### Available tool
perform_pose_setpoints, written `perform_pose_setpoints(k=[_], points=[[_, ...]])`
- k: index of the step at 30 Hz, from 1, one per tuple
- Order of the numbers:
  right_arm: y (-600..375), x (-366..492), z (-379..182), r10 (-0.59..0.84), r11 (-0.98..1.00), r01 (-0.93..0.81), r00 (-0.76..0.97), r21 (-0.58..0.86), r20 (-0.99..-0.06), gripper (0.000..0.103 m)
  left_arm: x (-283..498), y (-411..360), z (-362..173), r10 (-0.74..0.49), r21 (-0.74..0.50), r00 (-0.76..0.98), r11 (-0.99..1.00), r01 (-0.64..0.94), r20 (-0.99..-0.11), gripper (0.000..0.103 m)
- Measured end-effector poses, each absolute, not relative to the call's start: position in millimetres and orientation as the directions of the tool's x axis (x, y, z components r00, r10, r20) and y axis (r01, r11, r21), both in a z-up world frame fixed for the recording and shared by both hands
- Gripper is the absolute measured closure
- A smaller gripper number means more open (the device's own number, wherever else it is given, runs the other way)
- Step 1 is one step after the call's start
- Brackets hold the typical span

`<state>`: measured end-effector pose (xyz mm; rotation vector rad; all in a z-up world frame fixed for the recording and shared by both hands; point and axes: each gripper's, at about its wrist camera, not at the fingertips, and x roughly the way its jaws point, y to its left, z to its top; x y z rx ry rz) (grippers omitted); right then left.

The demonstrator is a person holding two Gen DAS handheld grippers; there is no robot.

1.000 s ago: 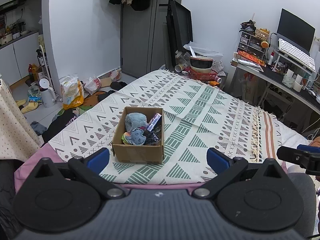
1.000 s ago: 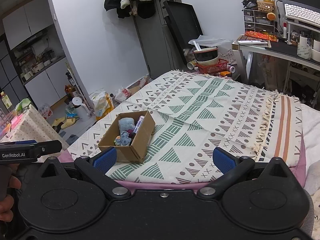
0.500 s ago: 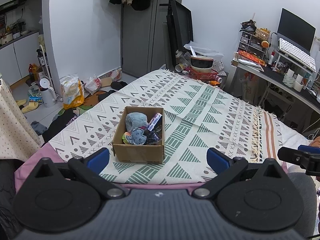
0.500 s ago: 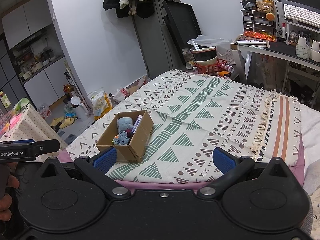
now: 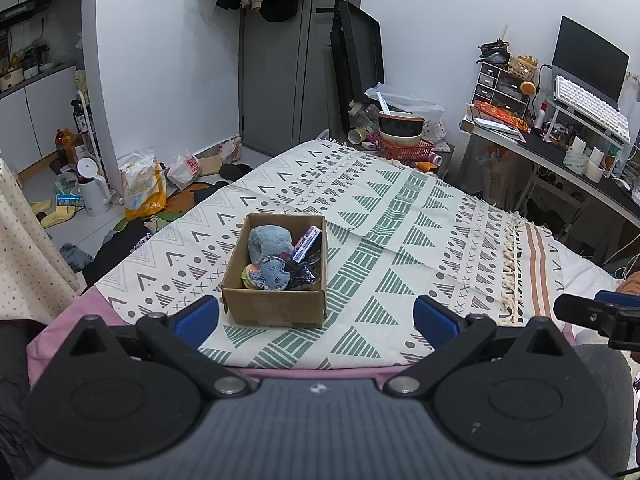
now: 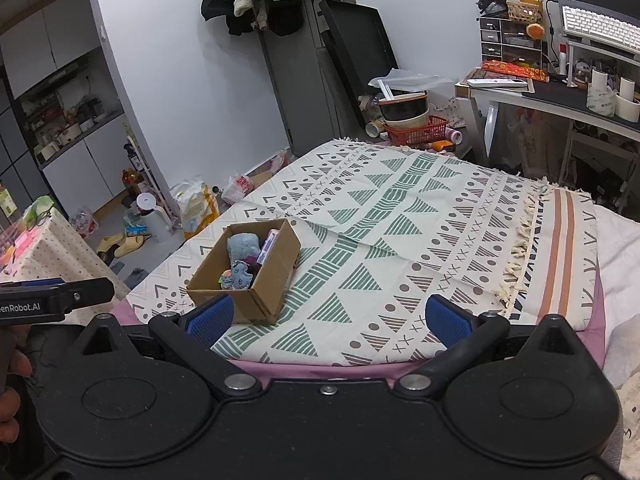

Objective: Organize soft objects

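Note:
A brown cardboard box [image 5: 276, 304] sits on the patterned blanket [image 5: 400, 216] near the bed's front left corner. It holds a light blue plush [image 5: 266, 242], a small blue denim toy [image 5: 272, 278], a dark crinkly bag [image 5: 304, 272] and a purple-white packet [image 5: 306, 238]. The box also shows in the right wrist view [image 6: 256, 292]. My left gripper [image 5: 316, 320] is open and empty, just short of the box. My right gripper [image 6: 328, 318] is open and empty, to the right of the box at the bed's front edge.
The bed's pink edge [image 5: 312, 372] runs under both grippers. A desk [image 5: 560, 160] with keyboard and monitor stands at the right. A red basket with bowls [image 5: 404, 140] stands beyond the bed. Bags and slippers litter the floor [image 5: 132, 196] at left.
The right wrist view has drifted slightly back and right, so the box sits a little further left. The left gripper has barely moved. Both stay open.

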<state>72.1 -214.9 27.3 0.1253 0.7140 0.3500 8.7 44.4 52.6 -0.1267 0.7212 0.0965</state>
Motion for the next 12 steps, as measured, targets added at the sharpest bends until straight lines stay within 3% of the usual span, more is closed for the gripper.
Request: perform_pose_setpoints(k=[12], points=[[-215.9, 77.9, 20.0, 0.315, 0.949, -0.236, 0.711, 0.209, -0.628, 0.000, 12.1, 39.8, 48.5, 0.054, -0.072, 0.766, 0.989, -0.130, -0.641, 0.000]])
